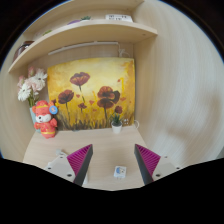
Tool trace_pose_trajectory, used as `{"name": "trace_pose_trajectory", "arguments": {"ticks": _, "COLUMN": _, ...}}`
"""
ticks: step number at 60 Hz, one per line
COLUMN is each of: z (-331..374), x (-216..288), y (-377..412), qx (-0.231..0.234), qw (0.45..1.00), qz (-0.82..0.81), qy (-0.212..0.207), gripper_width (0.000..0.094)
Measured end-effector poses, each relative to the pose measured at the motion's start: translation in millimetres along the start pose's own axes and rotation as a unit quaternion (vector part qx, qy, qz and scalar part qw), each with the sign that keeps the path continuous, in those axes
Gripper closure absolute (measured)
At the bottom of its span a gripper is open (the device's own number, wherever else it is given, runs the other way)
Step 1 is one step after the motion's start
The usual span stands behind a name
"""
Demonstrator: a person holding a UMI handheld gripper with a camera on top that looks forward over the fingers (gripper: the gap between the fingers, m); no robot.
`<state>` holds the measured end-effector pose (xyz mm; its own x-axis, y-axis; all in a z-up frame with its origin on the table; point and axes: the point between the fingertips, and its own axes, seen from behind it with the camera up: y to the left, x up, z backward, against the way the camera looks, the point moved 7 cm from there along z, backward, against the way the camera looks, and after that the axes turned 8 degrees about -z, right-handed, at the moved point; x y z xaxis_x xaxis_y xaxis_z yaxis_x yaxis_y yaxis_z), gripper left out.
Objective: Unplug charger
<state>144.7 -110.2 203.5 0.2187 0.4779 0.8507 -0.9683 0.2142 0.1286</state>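
Note:
A small white charger (119, 171) sits on the light wooden desk (105, 145), low between my two fingers, nearer the right one. My gripper (114, 160) is open, with wide gaps from the charger to each magenta pad. The left finger (78, 160) and right finger (147, 160) stand apart over the desk. No cable or socket shows clearly around the charger.
A poppy painting (90, 92) leans against the back wall. Plush toys (38, 105) sit at the left end of the desk. A tiny potted plant (116, 122) stands ahead of the fingers. A wooden shelf (85, 38) hangs above.

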Motion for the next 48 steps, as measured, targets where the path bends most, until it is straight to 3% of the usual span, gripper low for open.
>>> {"name": "trace_pose_trajectory", "arguments": {"ticks": 5, "z": 39.5, "x": 13.9, "y": 22.4, "qx": 0.014, "qw": 0.999, "qz": 0.003, "qy": -0.032, "gripper_width": 0.0092}}
{"name": "trace_pose_trajectory", "arguments": {"ticks": 14, "z": 103.6, "x": -1.1, "y": 59.8, "qx": 0.026, "qw": 0.999, "qz": 0.009, "qy": -0.040, "gripper_width": 0.0097}}
{"name": "trace_pose_trajectory", "arguments": {"ticks": 27, "z": 159.9, "x": -55.3, "y": 99.6, "qx": 0.032, "qw": 0.999, "qz": 0.031, "qy": -0.002, "gripper_width": 0.0083}}
{"name": "trace_pose_trajectory", "arguments": {"ticks": 48, "z": 203.9, "x": -98.3, "y": 122.3, "qx": 0.053, "qw": 0.997, "qz": 0.050, "qy": 0.014, "gripper_width": 0.0082}}
